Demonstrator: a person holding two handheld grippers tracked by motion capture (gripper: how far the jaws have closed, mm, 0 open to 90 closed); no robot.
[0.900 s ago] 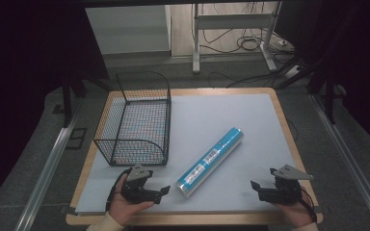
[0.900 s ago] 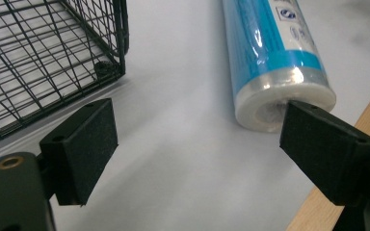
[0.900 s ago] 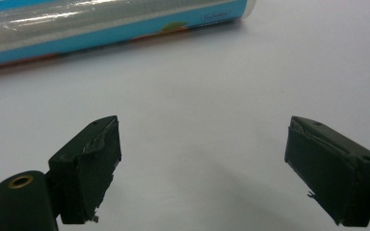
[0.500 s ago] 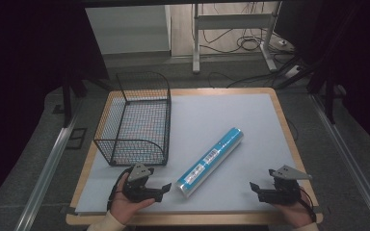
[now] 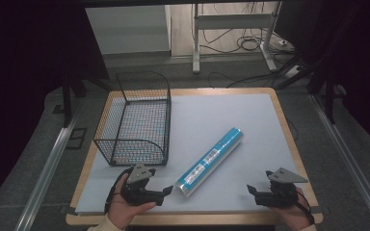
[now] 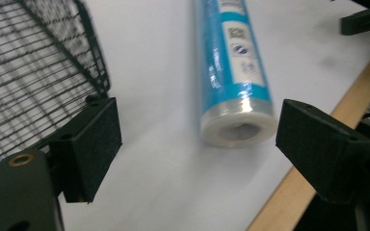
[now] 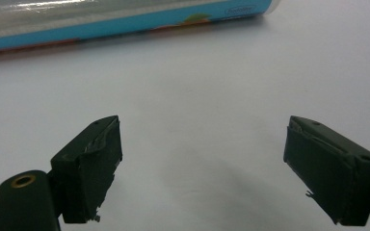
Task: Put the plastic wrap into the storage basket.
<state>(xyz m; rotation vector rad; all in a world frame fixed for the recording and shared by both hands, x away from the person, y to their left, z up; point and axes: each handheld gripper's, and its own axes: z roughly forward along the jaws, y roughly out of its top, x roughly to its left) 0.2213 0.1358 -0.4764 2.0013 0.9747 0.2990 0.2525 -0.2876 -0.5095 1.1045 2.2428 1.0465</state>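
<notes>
Roll: blue film roll (image 5: 211,163) lies flat on the white mat (image 5: 221,120), long axis running 7 to 1 o'clock; near end at mat's 6 o'clock, just right of your L tool.
L gripper: your left gripper (image 5: 166,191) sits at mat's 7 o'clock, jaws spread wide, nothing clamped. In the left gripper view the roll's open end (image 6: 237,130) lies between the pads but nearer the right one, no pad touching it.
R gripper: your right gripper (image 5: 251,190) at mat's 5 o'clock, well apart from roll, jaws released, gripping nothing. In the right gripper view bare mat lies between the pads, w/ roll (image 7: 125,17) across the top at 12 o'clock.
Basket: black wire basket (image 5: 137,120) at mat's 9–10 o'clock, just above your L hand (image 5: 125,207); roll outside it.
Table: wood rim (image 5: 289,139) frames the mat.
</notes>
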